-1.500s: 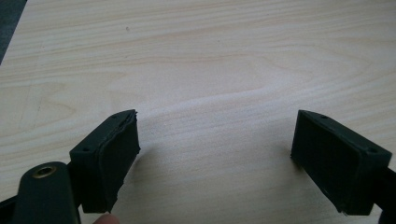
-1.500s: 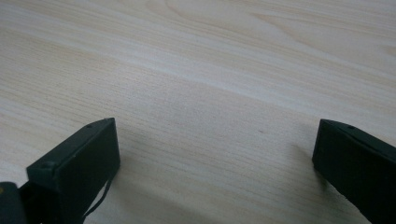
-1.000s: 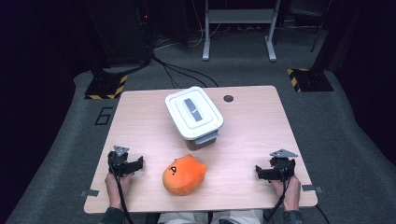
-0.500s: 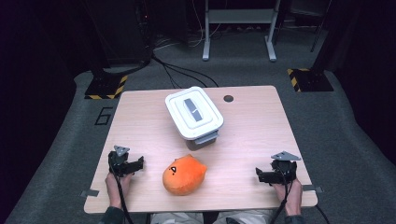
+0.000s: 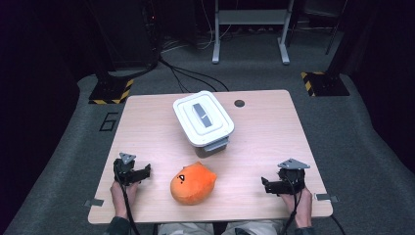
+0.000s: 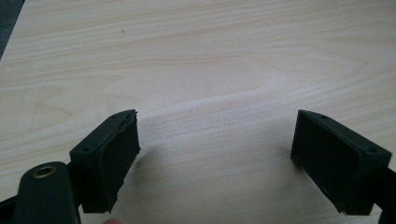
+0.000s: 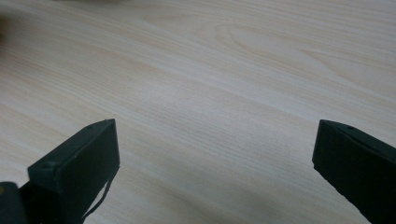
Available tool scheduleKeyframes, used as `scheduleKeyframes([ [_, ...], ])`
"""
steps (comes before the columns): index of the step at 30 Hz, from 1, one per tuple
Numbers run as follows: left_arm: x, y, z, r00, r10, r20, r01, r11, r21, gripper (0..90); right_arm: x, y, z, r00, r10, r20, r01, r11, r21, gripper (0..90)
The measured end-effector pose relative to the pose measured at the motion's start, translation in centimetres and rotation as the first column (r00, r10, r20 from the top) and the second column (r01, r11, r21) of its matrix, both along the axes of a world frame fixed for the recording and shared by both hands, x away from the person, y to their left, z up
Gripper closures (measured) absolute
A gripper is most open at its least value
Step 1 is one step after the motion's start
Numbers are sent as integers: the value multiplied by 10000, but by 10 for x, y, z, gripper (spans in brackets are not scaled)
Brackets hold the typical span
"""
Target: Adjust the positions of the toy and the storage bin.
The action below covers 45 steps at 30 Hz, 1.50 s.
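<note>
Orange plush toy [image 5: 193,182] lies low centre on the counter [image 5: 264,132]; both claws, left [image 5: 146,172] and right [image 5: 265,185], gape empty. Reaching seems next.

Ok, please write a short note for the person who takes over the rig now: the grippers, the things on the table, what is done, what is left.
Left gripper: open, holds nothing, low over the table near its front left.
Right gripper: open, holds nothing, near the front right.
Orange plush toy: lies on the table between the two grippers, apart from both.
White box: behind the toy, near the middle, lid on.
Done: nothing is gripped yet.
Left: probably open the box and put the toy in.
</note>
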<state>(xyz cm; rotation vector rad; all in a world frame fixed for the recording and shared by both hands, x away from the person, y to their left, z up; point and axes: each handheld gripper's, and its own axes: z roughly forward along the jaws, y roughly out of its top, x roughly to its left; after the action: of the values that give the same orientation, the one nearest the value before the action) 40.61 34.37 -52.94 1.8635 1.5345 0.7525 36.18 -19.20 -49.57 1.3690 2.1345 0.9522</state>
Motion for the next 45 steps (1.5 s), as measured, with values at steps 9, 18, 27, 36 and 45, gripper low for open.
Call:
scheduleKeyframes([
  [9,0,0,0,10000,-11,5,11,10000,27,148,-2,12,10,9992,399,103,-399,9992,-37,0],
  [18,0,0,0,10000,14,77,-14,10000,17,149,-6,23,19,9969,760,193,-764,9969,166,0],
  [27,0,0,0,10000,-11,31,11,10000,25,151,-8,38,27,9927,1170,278,-1175,9929,172,0],
  [36,0,0,0,10000,-16,36,16,10000,38,151,-10,55,35,9848,1706,333,-1710,9853,74,1],
  [45,0,0,0,10000,-9,37,9,10000,32,151,-11,74,40,9750,2187,388,-2185,9758,-76,0],
])
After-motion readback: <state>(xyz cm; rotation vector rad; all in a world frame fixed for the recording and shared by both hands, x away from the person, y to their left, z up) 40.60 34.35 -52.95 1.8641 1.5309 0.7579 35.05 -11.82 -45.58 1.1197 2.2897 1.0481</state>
